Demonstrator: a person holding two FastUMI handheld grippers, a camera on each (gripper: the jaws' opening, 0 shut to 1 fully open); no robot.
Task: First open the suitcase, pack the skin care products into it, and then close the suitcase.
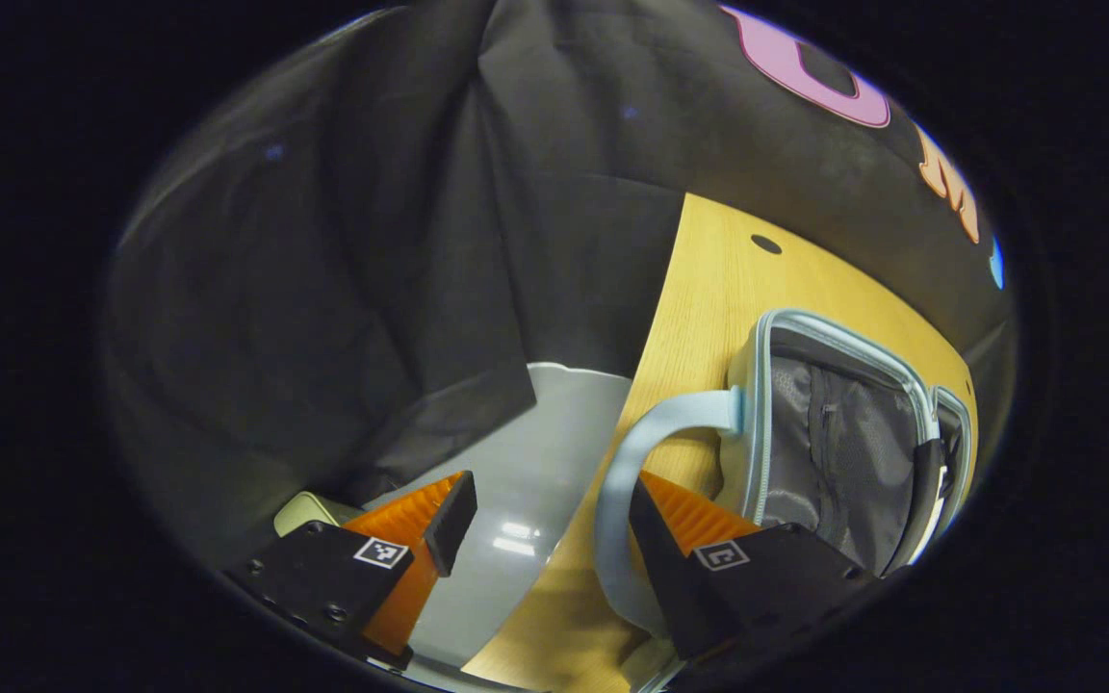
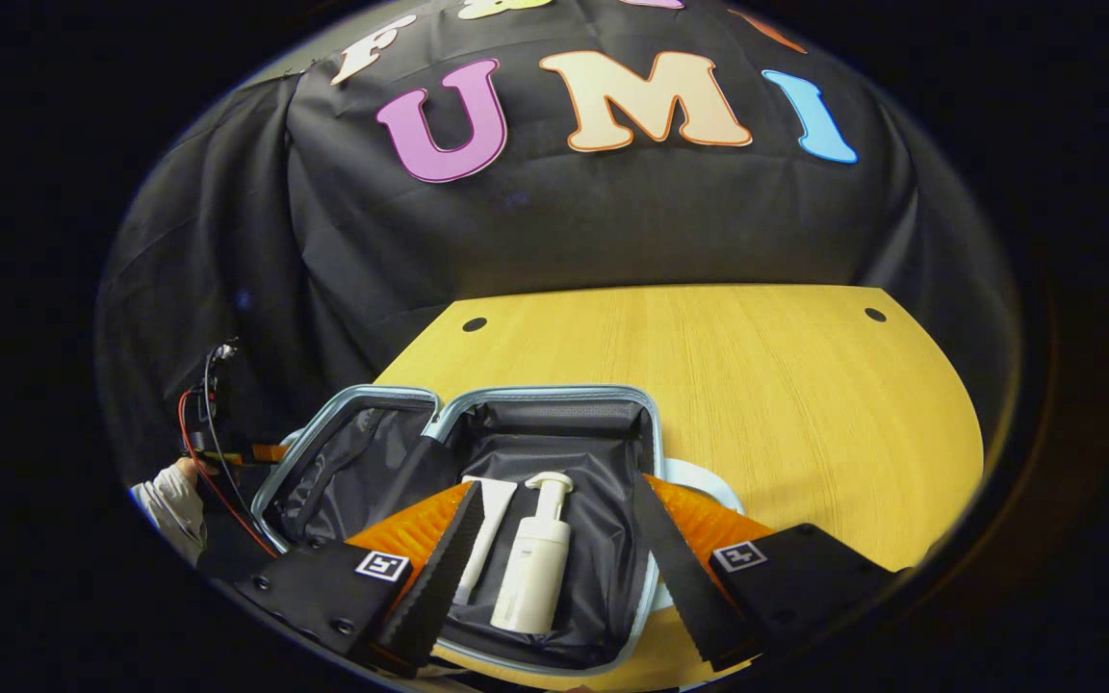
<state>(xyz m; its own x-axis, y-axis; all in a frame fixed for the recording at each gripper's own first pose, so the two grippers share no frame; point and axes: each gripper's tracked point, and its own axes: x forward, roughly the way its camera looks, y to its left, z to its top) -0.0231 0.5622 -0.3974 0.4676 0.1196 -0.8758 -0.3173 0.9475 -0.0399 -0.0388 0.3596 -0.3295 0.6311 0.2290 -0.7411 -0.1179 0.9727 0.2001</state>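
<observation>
The suitcase [image 2: 554, 409] lies open on the wooden table [image 2: 805, 404], with a pale blue rim and dark lining. In its right half lie a white pump bottle [image 2: 533, 568] and a white tube [image 2: 479, 539], side by side. My right gripper [image 2: 556, 493] hovers open above them, touching neither. In the left gripper view the mesh-lined lid [image 1: 834, 452] stands at the right. Its pale blue handle [image 1: 627, 462] loops around the inner side of the right finger. My left gripper [image 1: 550, 508] is open at the table's edge.
Beyond the table's left edge is grey floor [image 1: 535, 462], with a pale object [image 1: 302, 510] low down by the left finger. A hand in a sleeve [image 2: 172, 496] with wires shows left of the suitcase. The table's far and right parts are bare wood.
</observation>
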